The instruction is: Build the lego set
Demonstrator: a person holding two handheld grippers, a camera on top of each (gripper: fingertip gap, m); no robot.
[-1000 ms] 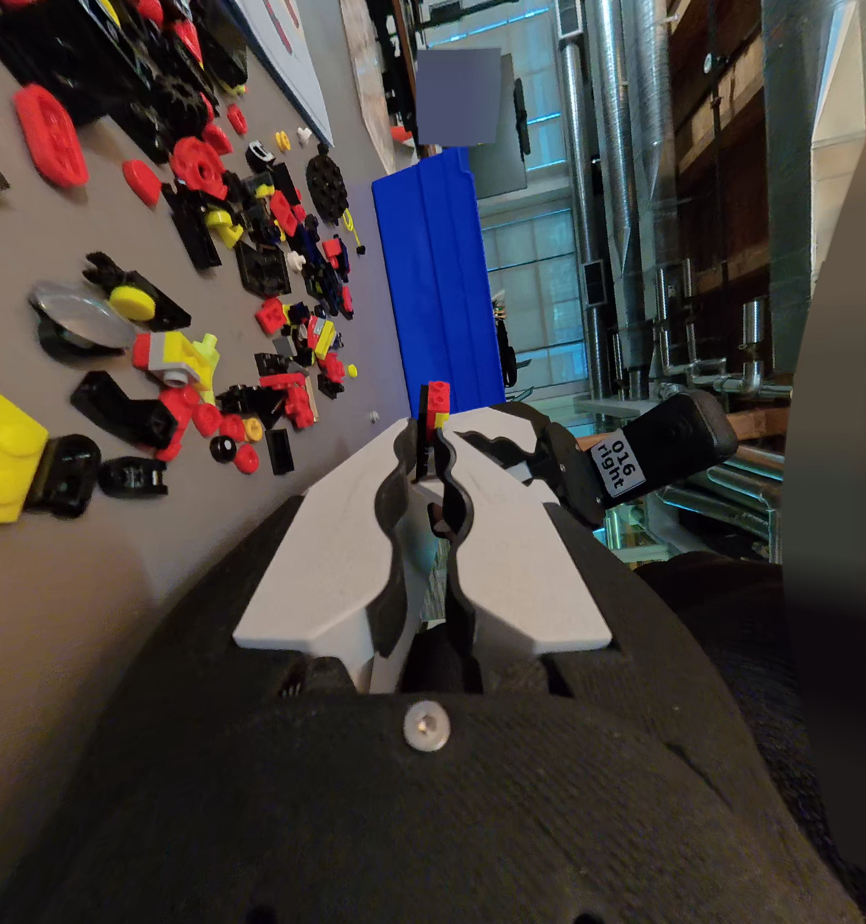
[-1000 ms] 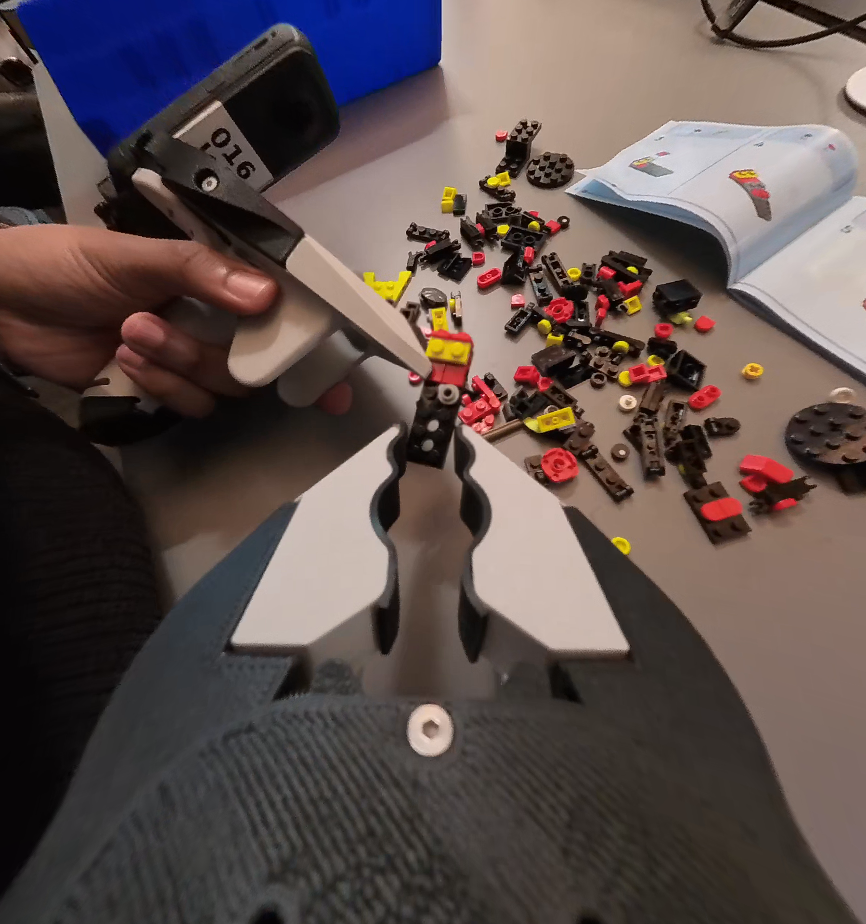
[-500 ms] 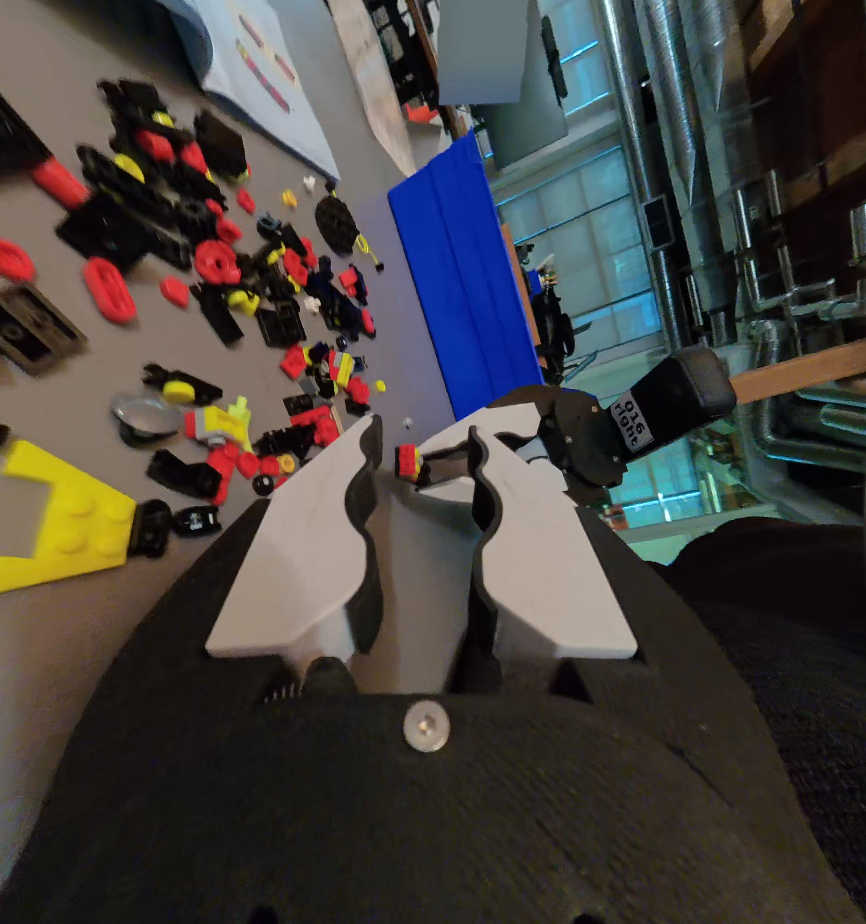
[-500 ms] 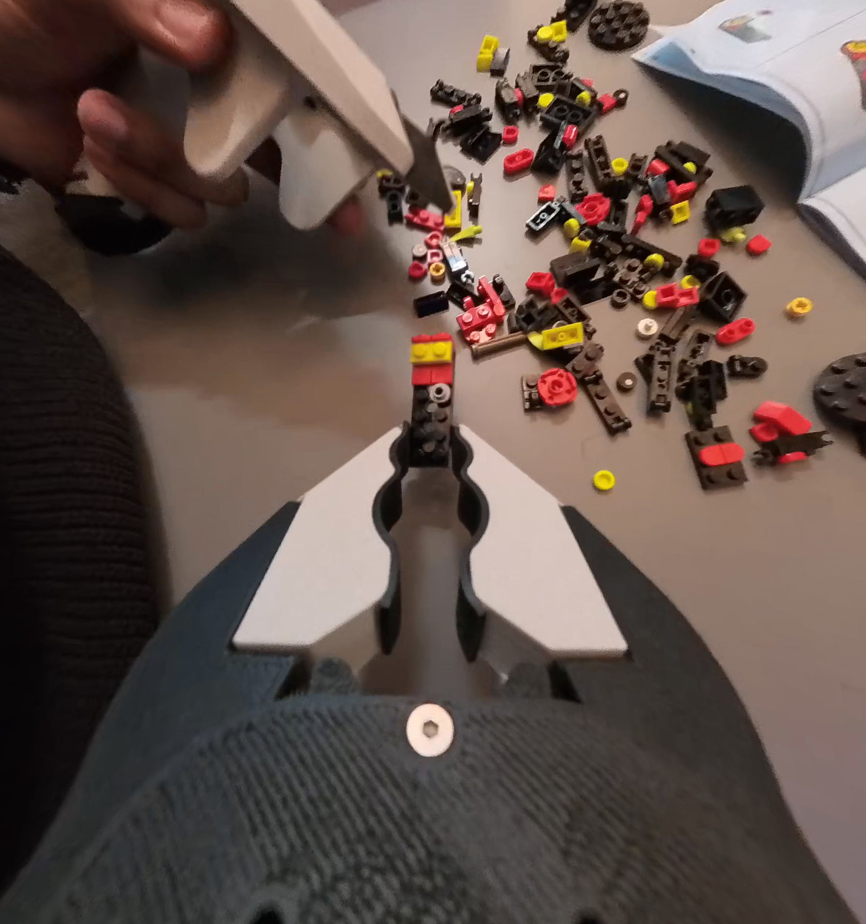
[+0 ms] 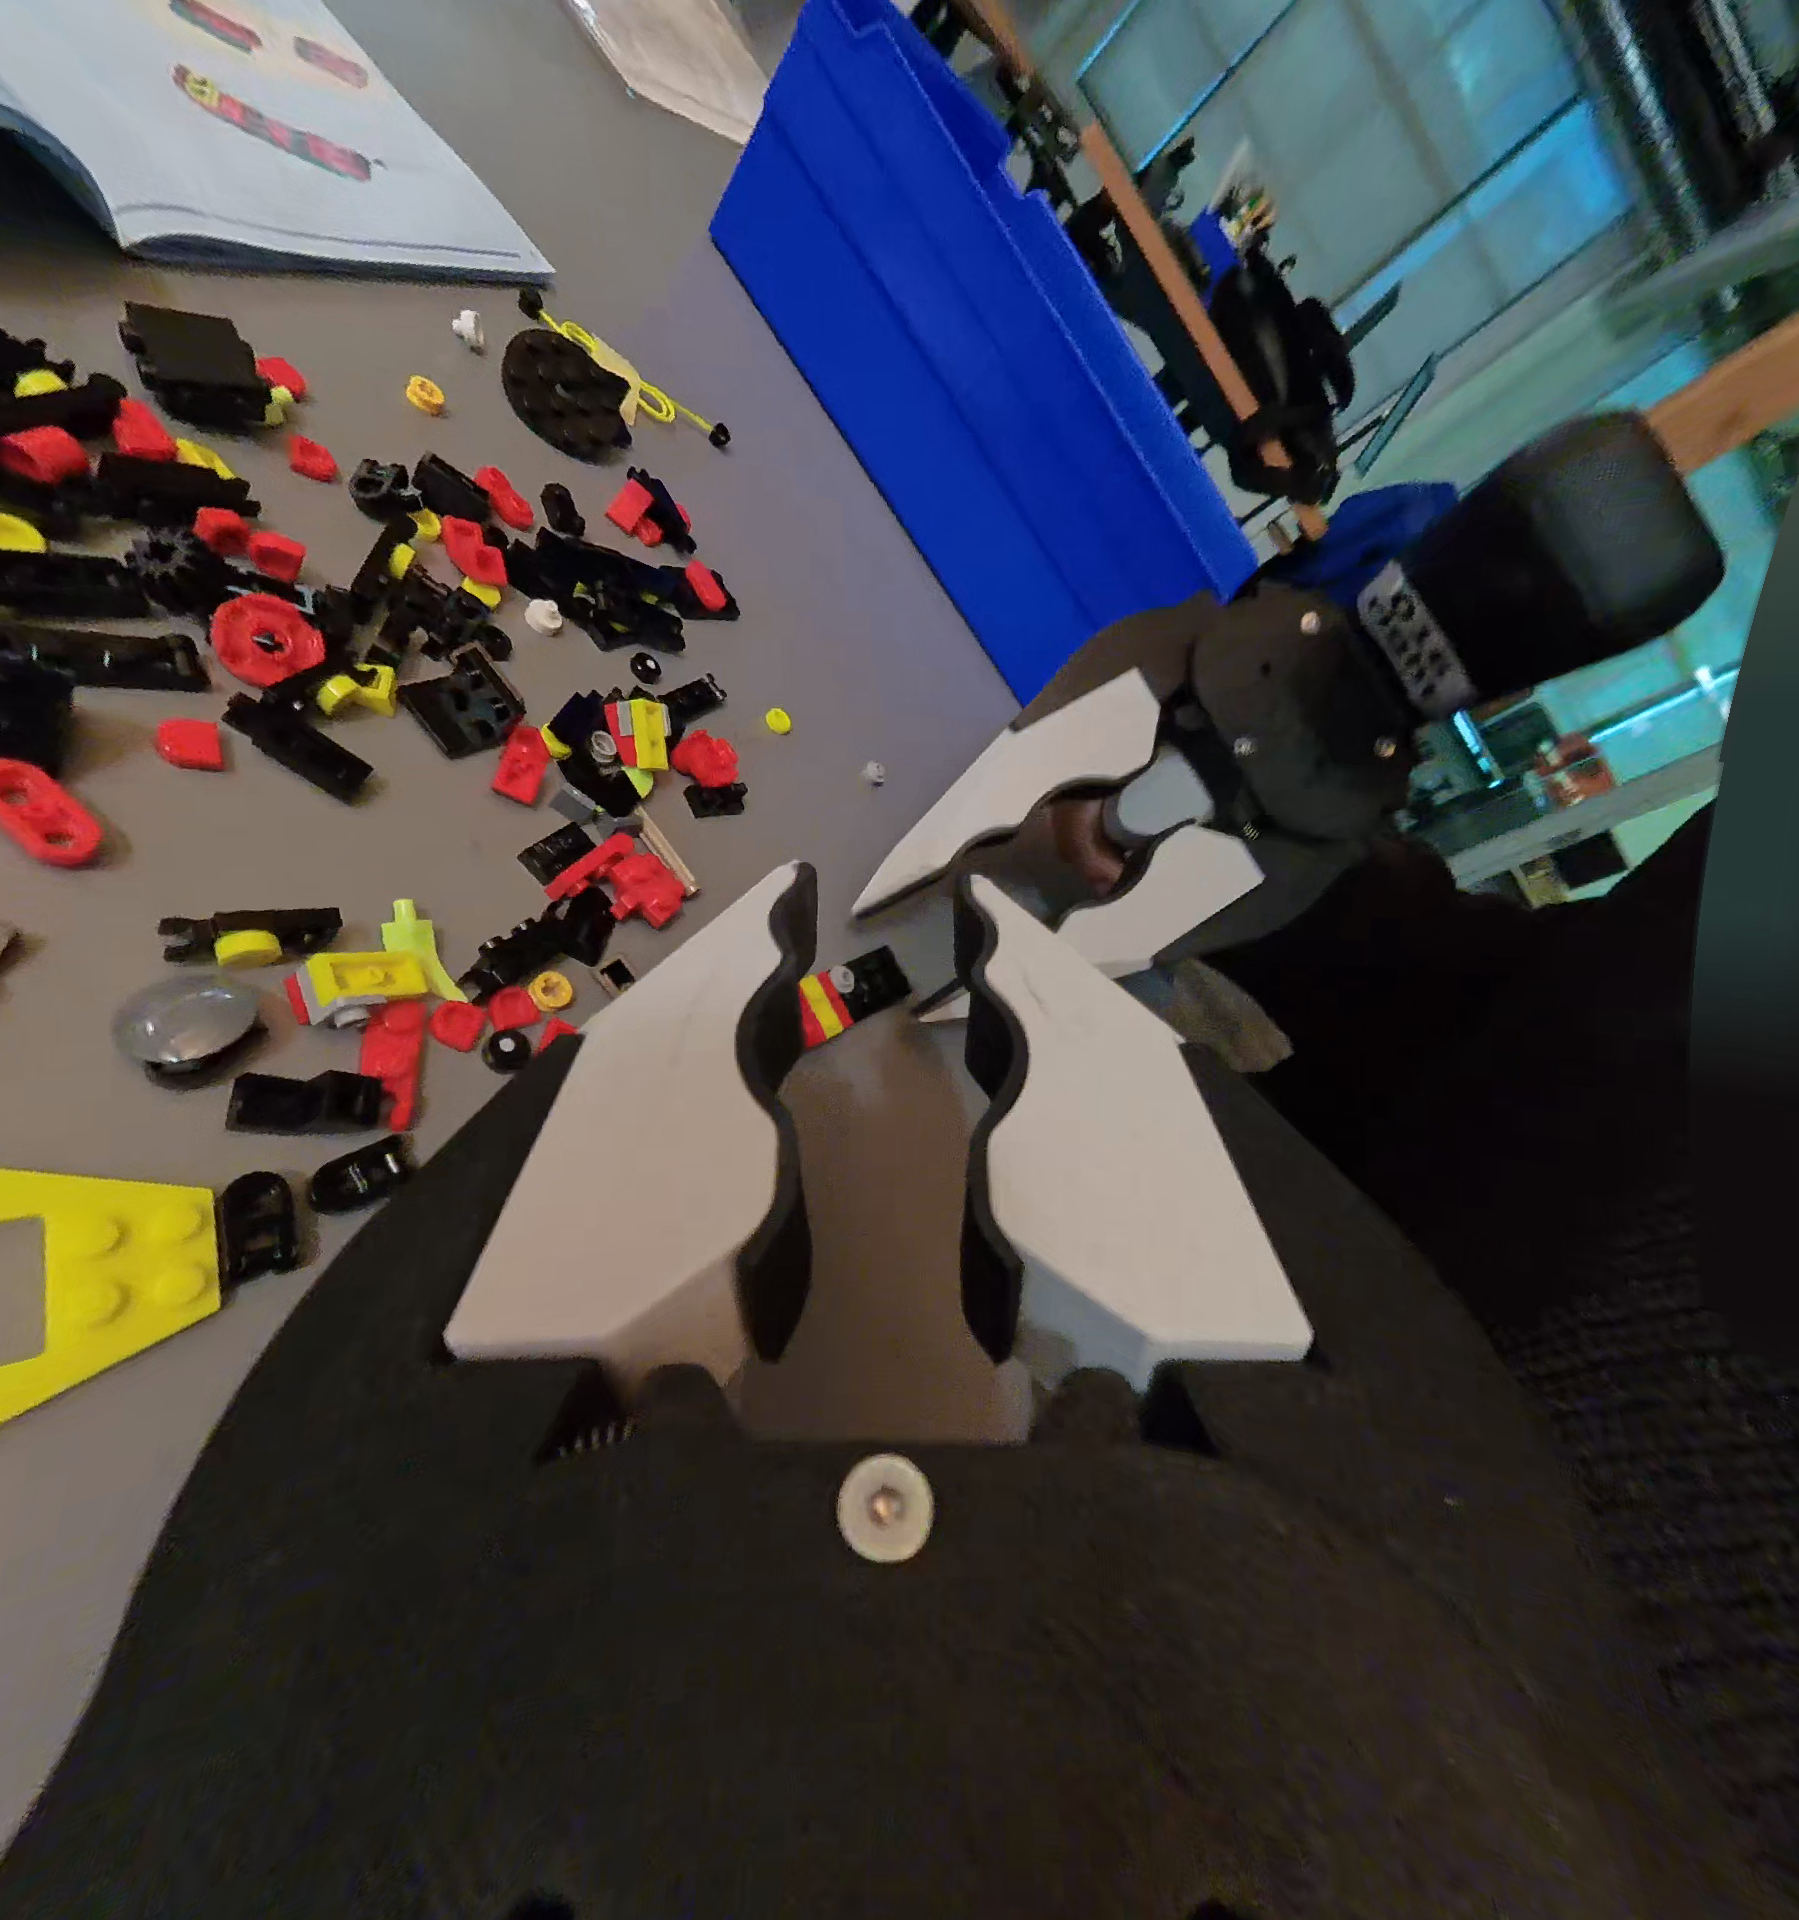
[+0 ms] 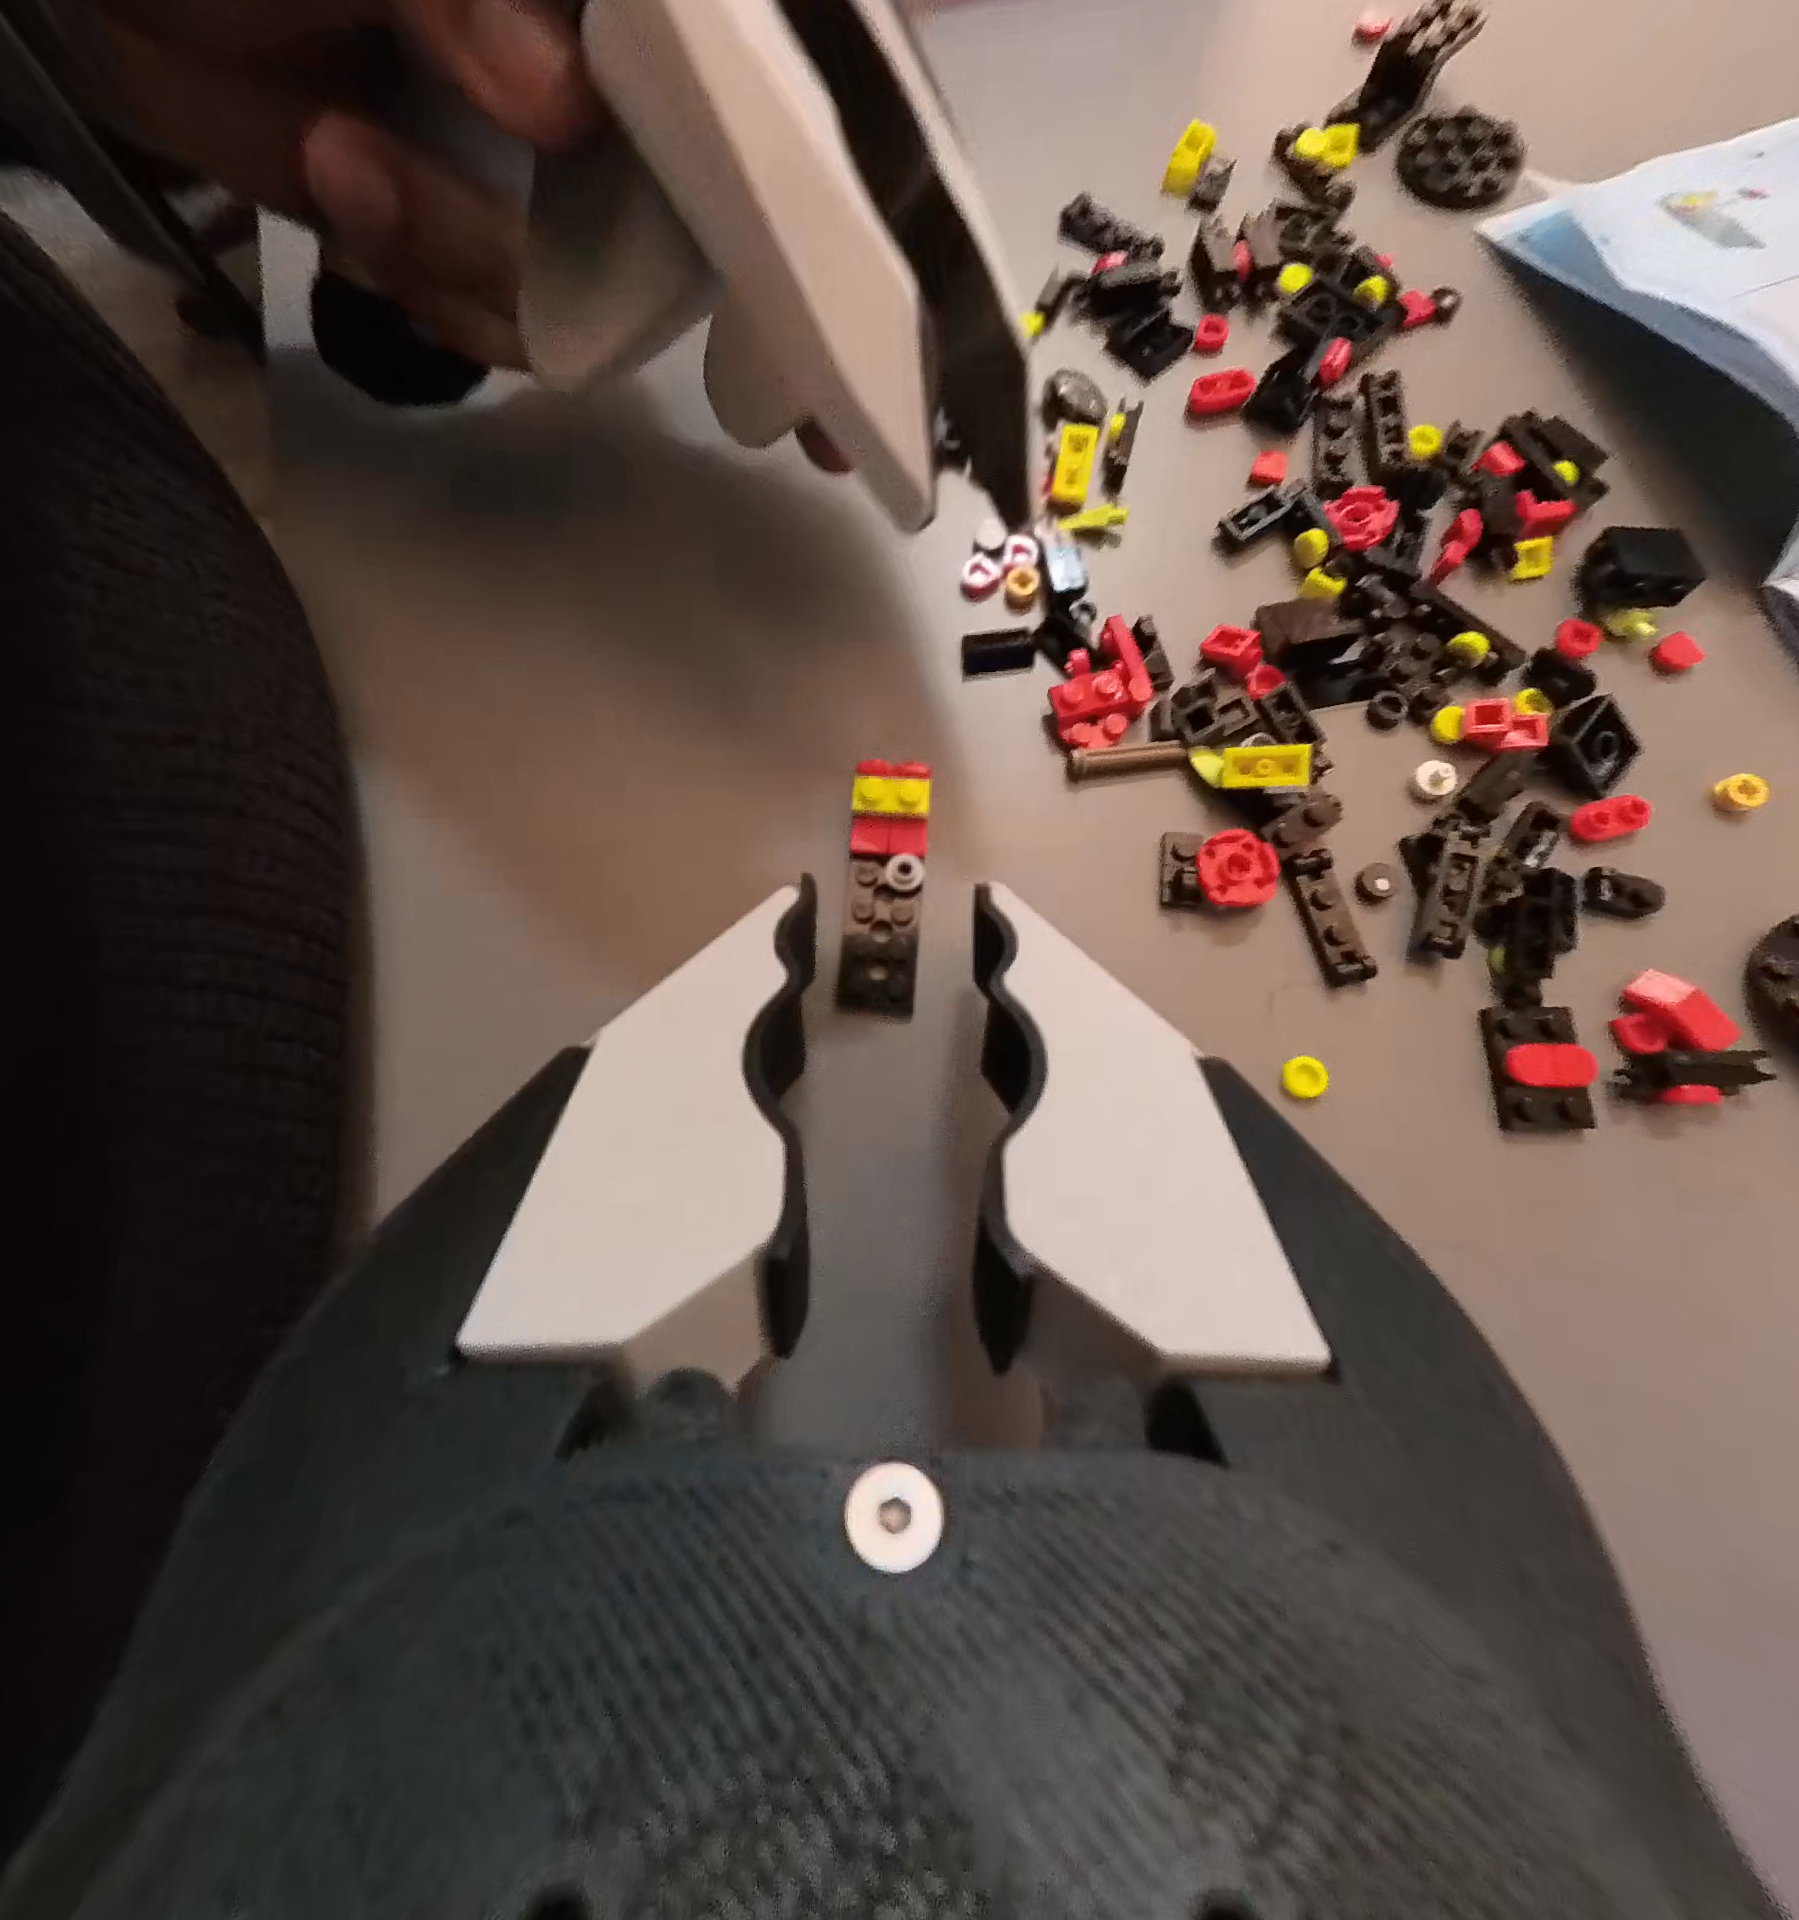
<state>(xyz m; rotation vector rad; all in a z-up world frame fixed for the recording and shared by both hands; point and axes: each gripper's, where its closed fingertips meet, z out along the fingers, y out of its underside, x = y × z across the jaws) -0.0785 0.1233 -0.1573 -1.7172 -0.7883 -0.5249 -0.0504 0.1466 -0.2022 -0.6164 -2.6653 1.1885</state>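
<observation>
Small black plastic strip sub-assembly with red-yellow brick end lies on bench — light, rigid, joints likely fragile; grip black sides. Right claw and left claw both open, empty.

Both views are wide-angle, with strong bending at the edges. Left wrist view: daylight from the windows at top right, slightly blown out; table evenly lit, background soft, right edge dark. Right wrist view: dimmer and warmer, motion blur on the hand and left gripper, which cast a broad soft shadow on the table; loose bricks slightly smeared.
</observation>
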